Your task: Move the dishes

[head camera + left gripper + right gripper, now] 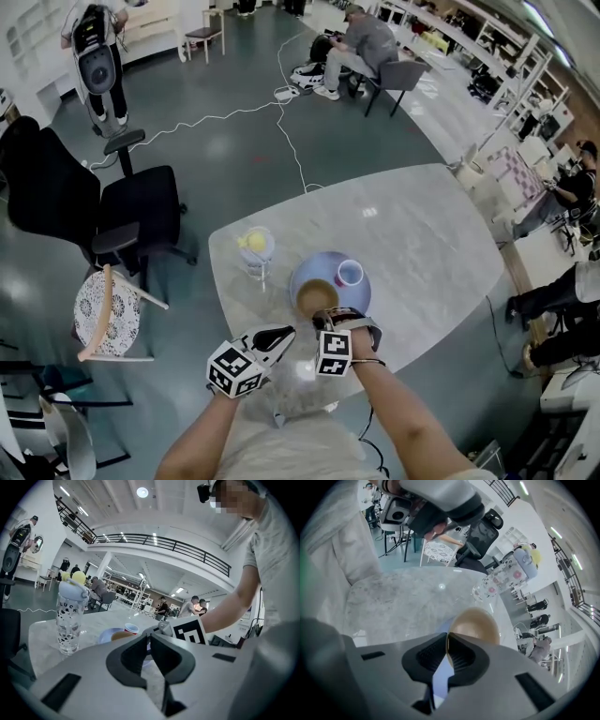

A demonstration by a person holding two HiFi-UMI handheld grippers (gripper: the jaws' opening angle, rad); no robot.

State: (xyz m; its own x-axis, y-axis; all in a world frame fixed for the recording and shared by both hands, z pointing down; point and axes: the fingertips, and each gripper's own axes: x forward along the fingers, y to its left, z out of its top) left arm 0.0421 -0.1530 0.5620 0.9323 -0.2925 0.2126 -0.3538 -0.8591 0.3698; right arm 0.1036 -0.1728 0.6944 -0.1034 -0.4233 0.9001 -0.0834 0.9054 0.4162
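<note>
The right gripper (325,317) pinches the near rim of the brown bowl (316,298) in its jaws. The left gripper (284,332), at its 9 o'clock, has its jaws closed on nothing. On the table (422,234) sits a blue plate (360,296), with the bowl at its 7 o'clock and a cup (349,273) at 1 o'clock.

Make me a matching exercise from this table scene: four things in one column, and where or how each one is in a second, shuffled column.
1 brown bowl
2 small cup
3 water bottle
4 left gripper

A shut, empty
B on the bare table, beside the blue plate
C rim pinched by the right gripper
D on the blue plate, ungripped

Pairs: 1-C, 2-D, 3-B, 4-A
</note>
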